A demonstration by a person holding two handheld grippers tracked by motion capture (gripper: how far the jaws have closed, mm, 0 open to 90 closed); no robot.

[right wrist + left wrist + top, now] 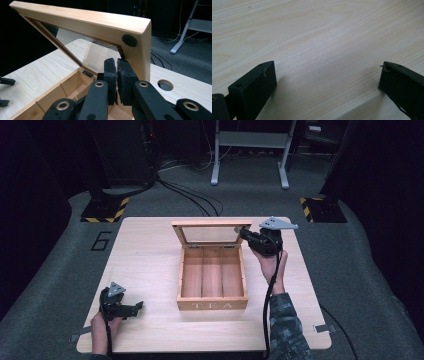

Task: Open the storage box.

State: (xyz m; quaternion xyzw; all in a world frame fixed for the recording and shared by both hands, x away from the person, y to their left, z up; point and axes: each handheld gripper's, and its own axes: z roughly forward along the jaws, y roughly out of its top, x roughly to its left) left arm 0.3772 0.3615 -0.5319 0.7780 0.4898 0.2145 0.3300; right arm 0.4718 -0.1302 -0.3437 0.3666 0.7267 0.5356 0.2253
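Down at the near left corner of the table, my left gripper rests with its two jaws wide apart and nothing between them. My right gripper has its jaws pressed together, right at the lid of the wooden tea box. That box sits open in the middle of the table, lid standing up.

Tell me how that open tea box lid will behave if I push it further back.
The lid probably swings stiffly as one piece on its rear hinges. Its glass pane looks fragile, so push on the wood frame. The shut right gripper is at its side rail; the box may slide.
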